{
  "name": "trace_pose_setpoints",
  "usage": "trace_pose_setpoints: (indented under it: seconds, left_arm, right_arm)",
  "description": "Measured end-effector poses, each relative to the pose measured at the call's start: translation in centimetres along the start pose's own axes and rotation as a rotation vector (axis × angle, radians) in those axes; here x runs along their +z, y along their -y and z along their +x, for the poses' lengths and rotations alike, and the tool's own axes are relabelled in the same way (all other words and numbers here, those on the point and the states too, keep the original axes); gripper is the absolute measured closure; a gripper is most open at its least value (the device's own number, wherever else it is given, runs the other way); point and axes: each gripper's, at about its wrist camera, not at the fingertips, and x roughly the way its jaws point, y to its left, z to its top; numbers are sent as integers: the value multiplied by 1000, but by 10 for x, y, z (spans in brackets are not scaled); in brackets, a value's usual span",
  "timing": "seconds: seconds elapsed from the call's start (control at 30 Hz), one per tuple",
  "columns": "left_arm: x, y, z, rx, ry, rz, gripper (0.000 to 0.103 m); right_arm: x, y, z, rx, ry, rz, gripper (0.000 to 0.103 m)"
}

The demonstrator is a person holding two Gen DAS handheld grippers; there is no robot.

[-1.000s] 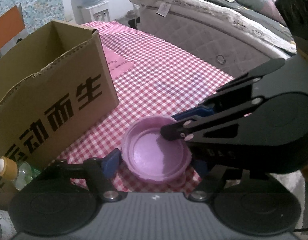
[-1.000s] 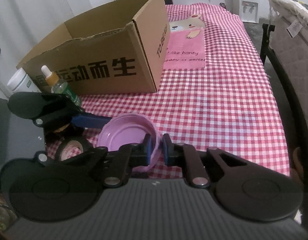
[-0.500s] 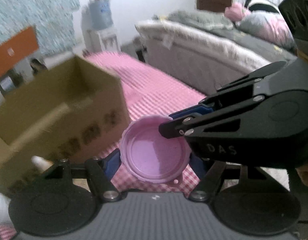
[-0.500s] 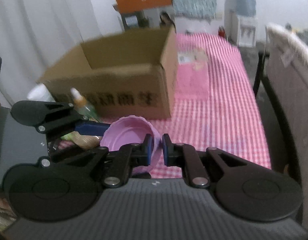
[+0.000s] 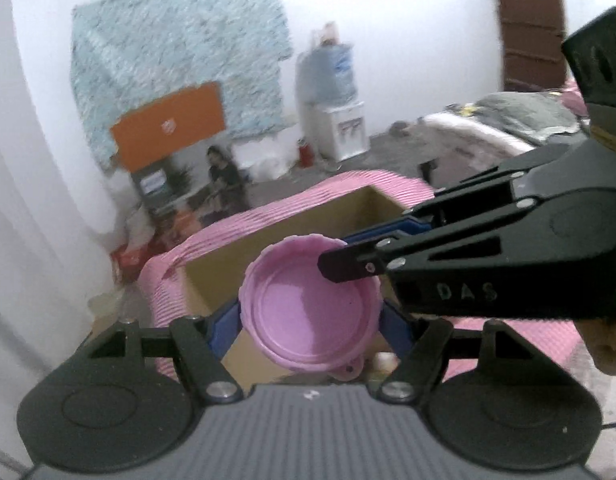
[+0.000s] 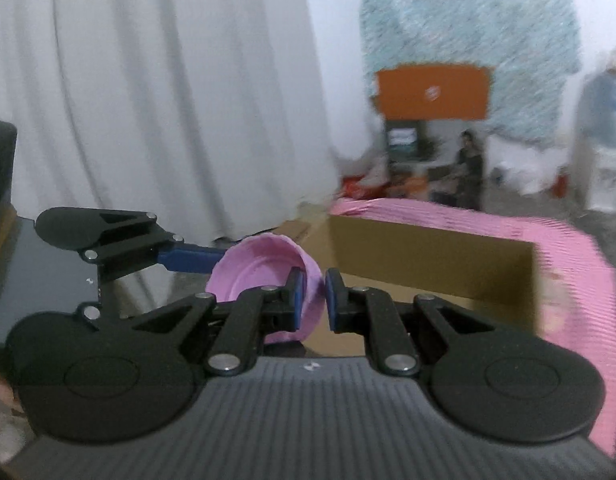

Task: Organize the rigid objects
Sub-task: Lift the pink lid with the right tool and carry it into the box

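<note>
The pink plastic lid (image 5: 312, 312) looks light and stiff: a thin moulded disc with a raised, fluted rim, a shallow flat floor and a small tab with a hole at its lower edge. It probably weighs next to nothing, so the risk is not dropping it through weight but letting it pivot or pop out of a grip, since the smooth plastic gives the pads little to bite on. The rim is the sensible place to take it, and that is where both tools have it.

The left gripper (image 5: 310, 320) spans the lid across its full width, its blue fingers (image 5: 223, 328) pressing on opposite sides of the rim, so they stand fairly wide. The right gripper (image 6: 312, 300) pinches the rim wall edge-on, its fingers (image 6: 295, 300) nearly closed with only the thin wall between them. In the left wrist view the right gripper reaches in from the right and covers the lid's upper right edge.

The lid is held in the air, tilted with its hollow side towards both cameras, in front of and above the open cardboard box (image 5: 348, 216) that sits on the bench under a pink checked cloth (image 6: 580, 264). Motion blur softens the box and the cloth in both views.
</note>
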Motion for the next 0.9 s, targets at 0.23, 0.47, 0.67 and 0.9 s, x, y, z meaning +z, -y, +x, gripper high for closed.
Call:
trace_pose_setpoints:
  seconds: [0.23, 0.47, 0.67, 0.9]
  left_arm:
    - [13, -64, 69, -34, -144, -55, 28]
    - [13, -94, 147, -82, -260, -74, 28]
    - [22, -100, 186, -83, -315, -52, 28]
    - [29, -98, 215, -62, -356, 2, 19]
  right_arm:
    - [45, 23, 108, 55, -187, 98, 92]
    - [51, 73, 199, 78, -328, 280, 93]
    - [46, 109, 247, 81, -401, 365, 93]
    - [34, 134, 284, 83, -455, 437, 93]
